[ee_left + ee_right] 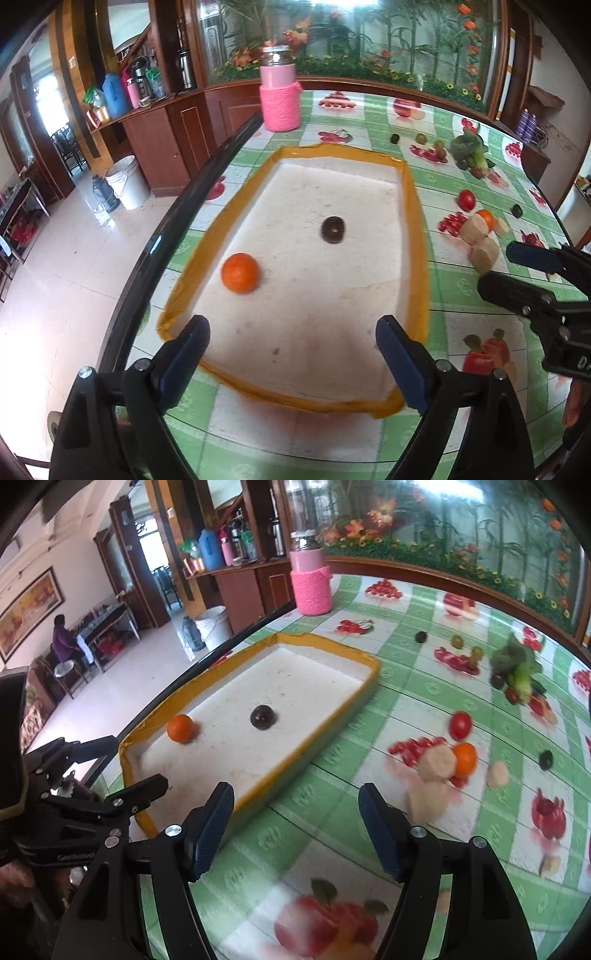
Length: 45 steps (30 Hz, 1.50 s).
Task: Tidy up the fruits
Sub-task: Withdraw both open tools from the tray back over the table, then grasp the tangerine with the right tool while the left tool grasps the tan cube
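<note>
The bench (332, 435) wears a green-checked cloth printed with fruit. A yellow-rimmed white tray (415, 229) lies along its left edge. A pink jar (279, 99) stands at the far left corner. Toward the right lie a tomato (466, 199), an orange (487, 218), pale blocks (480, 243), leafy greens (467, 147), and small dark fruits, possibly plums.

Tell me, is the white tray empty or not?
Not empty: the tray holds an orange fruit and a dark fruit.

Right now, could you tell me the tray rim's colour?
Mustard yellow tray rim, clearest in the left wrist view.
</note>
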### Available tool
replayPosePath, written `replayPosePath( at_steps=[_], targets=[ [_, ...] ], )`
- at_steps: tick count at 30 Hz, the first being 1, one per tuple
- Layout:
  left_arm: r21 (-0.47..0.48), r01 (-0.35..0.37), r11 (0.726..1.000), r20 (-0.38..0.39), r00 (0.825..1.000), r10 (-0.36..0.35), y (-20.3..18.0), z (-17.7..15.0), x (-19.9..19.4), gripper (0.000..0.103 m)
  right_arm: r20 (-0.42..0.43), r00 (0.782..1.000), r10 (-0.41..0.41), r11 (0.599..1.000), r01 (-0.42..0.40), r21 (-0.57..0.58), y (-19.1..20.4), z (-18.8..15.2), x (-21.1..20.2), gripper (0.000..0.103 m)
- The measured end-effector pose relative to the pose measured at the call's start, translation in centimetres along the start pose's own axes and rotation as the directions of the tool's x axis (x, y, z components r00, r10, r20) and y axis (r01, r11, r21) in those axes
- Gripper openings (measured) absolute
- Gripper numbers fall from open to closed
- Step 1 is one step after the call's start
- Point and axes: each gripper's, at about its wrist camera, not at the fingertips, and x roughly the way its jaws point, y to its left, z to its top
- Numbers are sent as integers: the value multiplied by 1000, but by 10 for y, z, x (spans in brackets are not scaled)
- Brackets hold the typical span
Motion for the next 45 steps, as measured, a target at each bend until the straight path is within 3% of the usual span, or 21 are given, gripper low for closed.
replayPosePath(
  at_steps=[5,11,21,33,35,39,41,42,45],
  targets=[
    [18,53,998,15,998,-53,-29,-2,-12,95,15,999,-49,997,48,59,-24,-26,-26,77],
    [92,104,990,12,994,-106,-75,-8,-22,97,-2,994,-108,981,107,163,-65,-62,-48,78],
    [189,177,966,-74,983,-166,-141,-31,-18,98,-26,980,-199,938,198,284,-132,-112,-80,79],
    [198,153,968,-124,984,-130,-157,-43,-13,98,-39,992,-119,963,125,240,-159,-101,-41,79],
    [191,144,971,-129,984,-121,-155,-44,-12,98,-49,994,-99,966,108,235,-163,-99,-32,76],
    [179,129,975,-138,985,-105,-153,-42,-6,98,-55,996,-70,977,80,200,-165,-97,-20,57],
    [171,129,977,-144,984,-105,-154,-39,-3,98,-61,996,-58,982,68,174,-163,-94,-17,44],
    [168,132,977,-146,983,-108,-155,-37,-1,98,-60,996,-61,985,70,157,-162,-93,-16,31],
    [159,148,976,-145,981,-125,-163,-26,6,98,-55,997,-60,988,67,140,-162,-93,-18,31]
  ],
)
